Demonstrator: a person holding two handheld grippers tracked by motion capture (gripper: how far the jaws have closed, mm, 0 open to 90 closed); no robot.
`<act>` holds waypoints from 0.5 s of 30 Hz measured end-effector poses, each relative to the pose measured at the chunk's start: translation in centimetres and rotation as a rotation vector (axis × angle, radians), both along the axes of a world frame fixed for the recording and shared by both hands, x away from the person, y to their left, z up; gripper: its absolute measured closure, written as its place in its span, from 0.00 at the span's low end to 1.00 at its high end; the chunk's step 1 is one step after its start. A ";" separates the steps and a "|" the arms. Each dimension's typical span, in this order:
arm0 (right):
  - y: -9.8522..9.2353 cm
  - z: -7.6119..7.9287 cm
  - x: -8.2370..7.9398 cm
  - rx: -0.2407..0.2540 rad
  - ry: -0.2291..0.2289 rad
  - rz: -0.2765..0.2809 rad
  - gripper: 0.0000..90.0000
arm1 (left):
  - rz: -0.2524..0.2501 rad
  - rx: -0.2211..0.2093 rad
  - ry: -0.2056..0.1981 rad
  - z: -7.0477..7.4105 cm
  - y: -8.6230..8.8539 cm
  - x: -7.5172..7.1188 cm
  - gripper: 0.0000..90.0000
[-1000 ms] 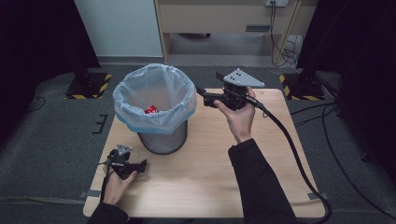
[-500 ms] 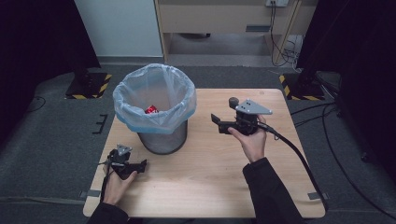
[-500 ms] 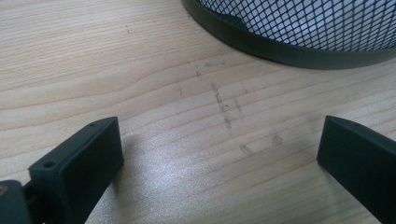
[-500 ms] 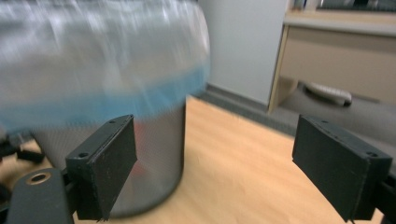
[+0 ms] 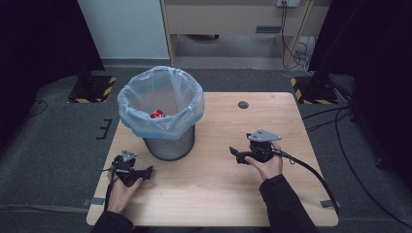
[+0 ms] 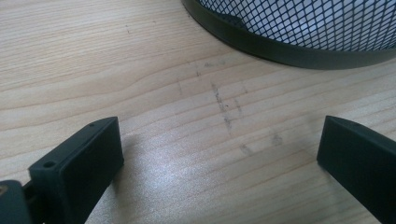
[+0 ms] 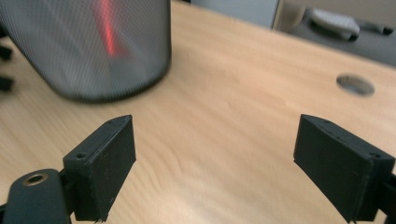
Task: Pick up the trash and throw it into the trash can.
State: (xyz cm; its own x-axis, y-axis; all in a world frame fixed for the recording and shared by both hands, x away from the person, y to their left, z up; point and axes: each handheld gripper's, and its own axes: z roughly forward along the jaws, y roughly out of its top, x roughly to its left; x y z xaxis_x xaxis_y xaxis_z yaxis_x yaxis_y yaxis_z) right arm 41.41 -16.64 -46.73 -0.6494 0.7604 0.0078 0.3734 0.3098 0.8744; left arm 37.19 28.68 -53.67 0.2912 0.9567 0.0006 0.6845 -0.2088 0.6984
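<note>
No legible text, label, brand or number anywhere.

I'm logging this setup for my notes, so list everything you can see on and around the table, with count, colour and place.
Light wooden table: one, pale wood, centre of the high view.
Black wire-mesh waste bin: one, black, on the table's far left part.
Translucent bluish plastic bin liner: one, pale blue-white, folded over the bin's rim.
Red item: one, red with white, inside the bin; too small to identify.
Round grey cable hole: one, grey, far edge of the table.
Yellow-and-black striped floor bases: two, on the floor beyond the table at left and right.
Left gripper: one, black, near left of the table, jaws apart.
Right gripper: one, black with grey plate, right of the bin, jaws apart.
</note>
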 end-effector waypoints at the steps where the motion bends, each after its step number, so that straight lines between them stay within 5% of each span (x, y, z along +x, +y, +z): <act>1: -0.2 -0.4 -0.1 -0.006 0.005 -0.001 0.14 | 0.000 0.000 0.000 0.0 0.0 0.0 0.00; 8: -2.9 -3.8 -1.2 -0.093 0.087 -0.035 0.13 | 0.000 0.000 0.000 0.0 0.0 0.0 0.00; 15: -6.0 -6.8 -2.0 -0.131 0.142 -0.144 0.14 | -0.007 0.000 0.001 0.0 0.1 0.0 0.00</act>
State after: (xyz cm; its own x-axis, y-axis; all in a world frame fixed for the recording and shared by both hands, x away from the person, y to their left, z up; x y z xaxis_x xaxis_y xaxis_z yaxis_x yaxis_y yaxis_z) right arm 39.46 -22.65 -53.58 -0.5334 0.8458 -0.0134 0.5382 0.3515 0.7660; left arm 37.16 28.74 -53.66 0.2977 0.9546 0.0006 0.6834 -0.2136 0.6981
